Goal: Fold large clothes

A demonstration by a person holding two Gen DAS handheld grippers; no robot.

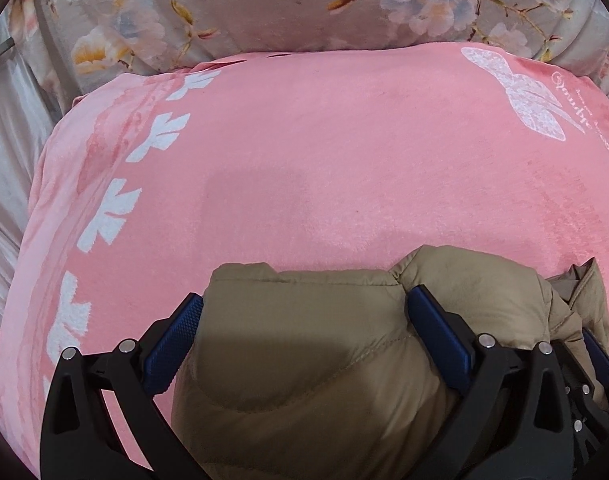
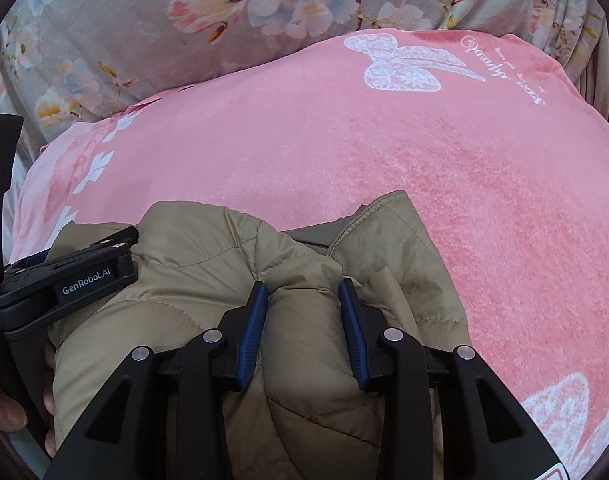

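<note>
A tan quilted jacket (image 2: 208, 280) is lying bundled at the lower centre of both views on a pink blanket (image 2: 444, 168) spread over a bed with floral bedding (image 2: 116, 48). The right gripper (image 2: 303, 296) is pinching a puffy fold of it between its blue fingers (image 2: 253, 328). The left gripper (image 1: 302, 312) is straddling a wide padded section, its fingers (image 1: 438, 332) pressing into the fill. The jacket is looking soft, light and slippery, so gripping along stitched seams or hems should be holding better.
</note>
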